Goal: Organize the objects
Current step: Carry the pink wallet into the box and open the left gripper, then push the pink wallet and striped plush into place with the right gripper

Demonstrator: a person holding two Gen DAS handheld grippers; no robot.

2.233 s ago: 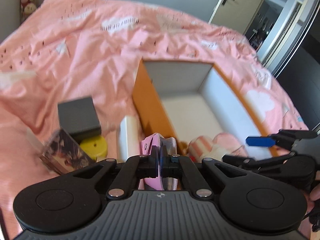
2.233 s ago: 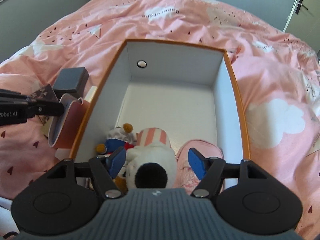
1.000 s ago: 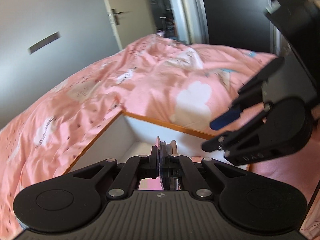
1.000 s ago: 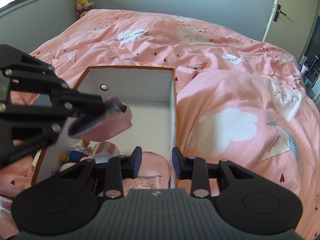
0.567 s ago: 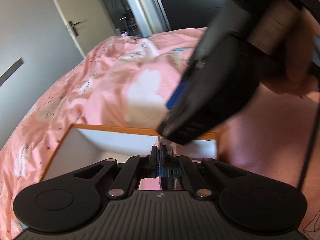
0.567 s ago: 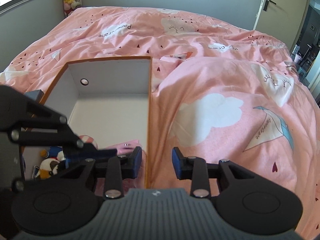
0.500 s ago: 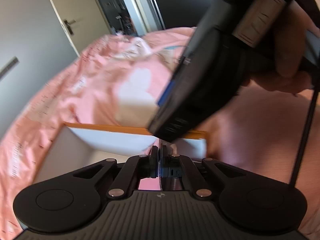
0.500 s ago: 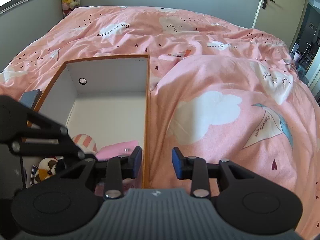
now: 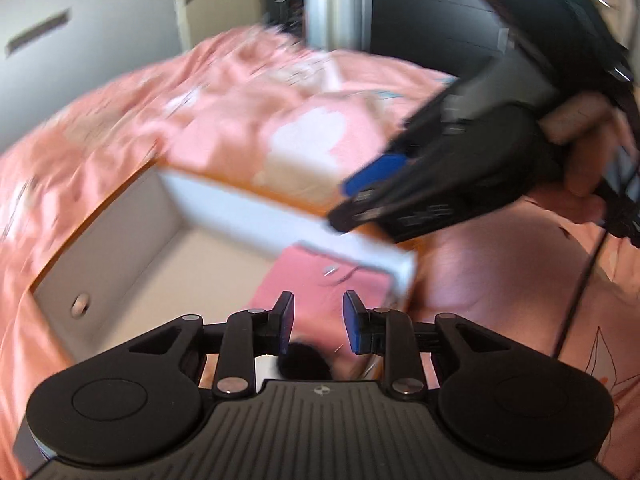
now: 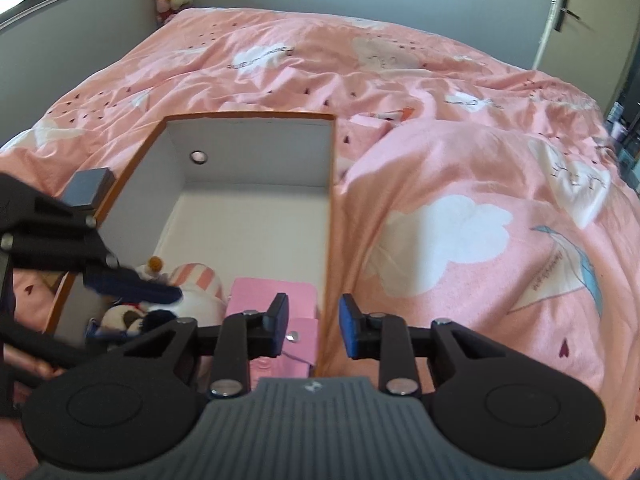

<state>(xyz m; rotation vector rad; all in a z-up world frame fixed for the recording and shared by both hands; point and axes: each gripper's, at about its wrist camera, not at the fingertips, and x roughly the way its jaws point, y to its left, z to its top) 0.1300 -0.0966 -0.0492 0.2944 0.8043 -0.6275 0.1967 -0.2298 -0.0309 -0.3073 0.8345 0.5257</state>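
While both tools gape empty, pink wallet against box's orange rim, far half bare.

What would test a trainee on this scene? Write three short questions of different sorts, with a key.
1. True or false: the pink pouch lies inside the orange-rimmed box.
2. Pick one. In the right wrist view, the grey block sits: A) inside the box; B) outside it, by its left wall; C) on the plush toys.
3. Fill in: the box rests on a ___ bedcover.

Key: 1 true; 2 B; 3 pink.
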